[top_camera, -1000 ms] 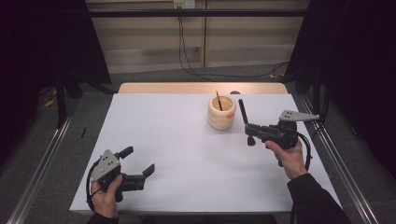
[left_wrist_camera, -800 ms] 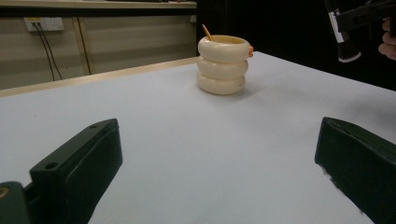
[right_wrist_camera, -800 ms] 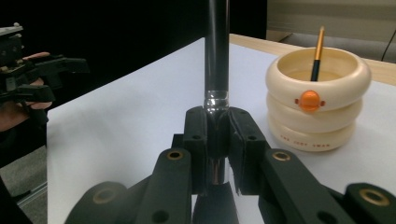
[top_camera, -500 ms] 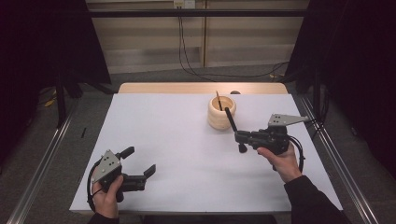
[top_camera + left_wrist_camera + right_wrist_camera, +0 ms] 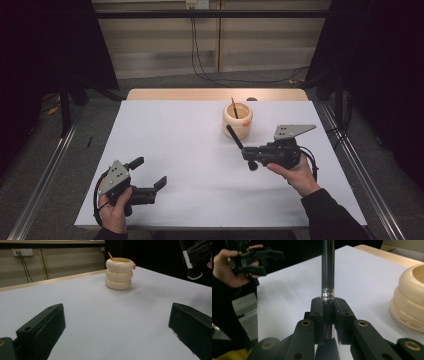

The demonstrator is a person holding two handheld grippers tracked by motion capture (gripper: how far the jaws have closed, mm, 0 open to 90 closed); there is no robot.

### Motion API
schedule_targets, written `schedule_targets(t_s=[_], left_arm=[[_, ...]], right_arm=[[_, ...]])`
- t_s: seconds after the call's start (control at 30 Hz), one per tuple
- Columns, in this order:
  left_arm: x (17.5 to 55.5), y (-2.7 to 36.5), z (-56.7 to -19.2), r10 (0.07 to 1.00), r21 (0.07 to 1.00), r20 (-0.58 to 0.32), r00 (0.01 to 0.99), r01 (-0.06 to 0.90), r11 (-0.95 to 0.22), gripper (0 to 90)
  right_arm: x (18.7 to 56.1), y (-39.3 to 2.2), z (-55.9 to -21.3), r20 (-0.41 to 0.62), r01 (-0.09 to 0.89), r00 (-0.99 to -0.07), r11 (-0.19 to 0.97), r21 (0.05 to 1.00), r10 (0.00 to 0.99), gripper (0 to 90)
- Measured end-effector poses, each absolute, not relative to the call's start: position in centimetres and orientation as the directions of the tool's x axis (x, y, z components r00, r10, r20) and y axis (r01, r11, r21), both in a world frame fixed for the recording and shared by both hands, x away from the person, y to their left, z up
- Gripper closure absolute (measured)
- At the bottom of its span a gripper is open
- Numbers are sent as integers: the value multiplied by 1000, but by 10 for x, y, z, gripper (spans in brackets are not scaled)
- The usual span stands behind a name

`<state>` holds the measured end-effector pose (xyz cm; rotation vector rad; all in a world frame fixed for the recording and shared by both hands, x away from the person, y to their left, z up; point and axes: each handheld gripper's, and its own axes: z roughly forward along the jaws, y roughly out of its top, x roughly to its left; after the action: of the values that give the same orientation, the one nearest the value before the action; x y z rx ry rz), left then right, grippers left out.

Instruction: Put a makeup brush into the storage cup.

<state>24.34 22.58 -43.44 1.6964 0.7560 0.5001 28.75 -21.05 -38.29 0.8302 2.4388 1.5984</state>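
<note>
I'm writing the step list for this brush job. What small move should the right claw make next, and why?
Probably swing the brush upright and carry it over the cream holder. The right claw is shut on the brush's metal ferrule, and in the high view the dark handle slants toward the holder, beside its rim and not yet above the mouth. The left claw rests open, apart from it.

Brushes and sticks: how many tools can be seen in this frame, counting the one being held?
2. A black makeup brush is clamped in the right gripper, near the cream holder. A thin wooden stick stands inside that holder. More could be hidden inside it.
</note>
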Motion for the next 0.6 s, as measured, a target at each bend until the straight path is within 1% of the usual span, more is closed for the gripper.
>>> schedule_targets(t_s=[0.27, 0.43, 0.6], left_arm=[[243, 226, -435, 711, 965, -61, 700, 224, -138, 8], [243, 225, -435, 711, 964, -54, 701, 222, -145, 8], [244, 225, -435, 708, 964, -62, 703, 225, -139, 10]], right_arm=[[288, -201, -380, 181, 382, -859, 365, 849, 478, 789], [287, -192, -379, 157, 375, -877, 442, 815, 454, 789], [288, -187, -383, 159, 390, -882, 498, 774, 443, 789]])
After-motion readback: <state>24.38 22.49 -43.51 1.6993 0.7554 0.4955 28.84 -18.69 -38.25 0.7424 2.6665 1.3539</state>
